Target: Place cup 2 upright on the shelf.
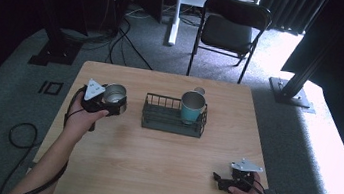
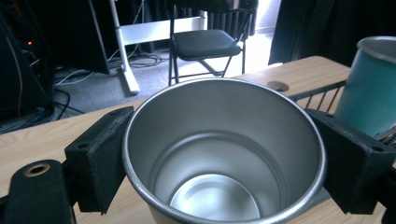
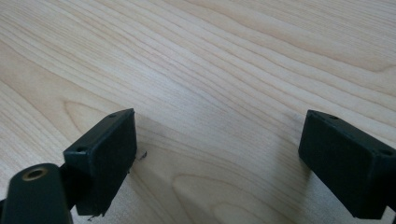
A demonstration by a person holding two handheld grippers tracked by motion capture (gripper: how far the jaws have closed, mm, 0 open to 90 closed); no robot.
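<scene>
Carrying steel cup (image 2: 224,154), clamped between left gripper (image 1: 109,100) fingers (image 2: 100,163), just left of wire basket (image 1: 149,117). Next: lowering beside teal cup (image 1: 192,106). Right gripper (image 3: 224,163) wide open, idle.

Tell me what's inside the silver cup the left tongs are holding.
Nothing: the silver cup gripped by the left tongs shows bare metal walls and a shiny floor. Its nearest inner wall is hidden below the rim.

The steel cup (image 1: 114,94) is plain bare metal, upright and empty, its open mouth facing up and its inside shiny. It stands just left of the wire basket (image 1: 172,122), apart from it, pinched at its sides between black pads (image 2: 100,156).
</scene>
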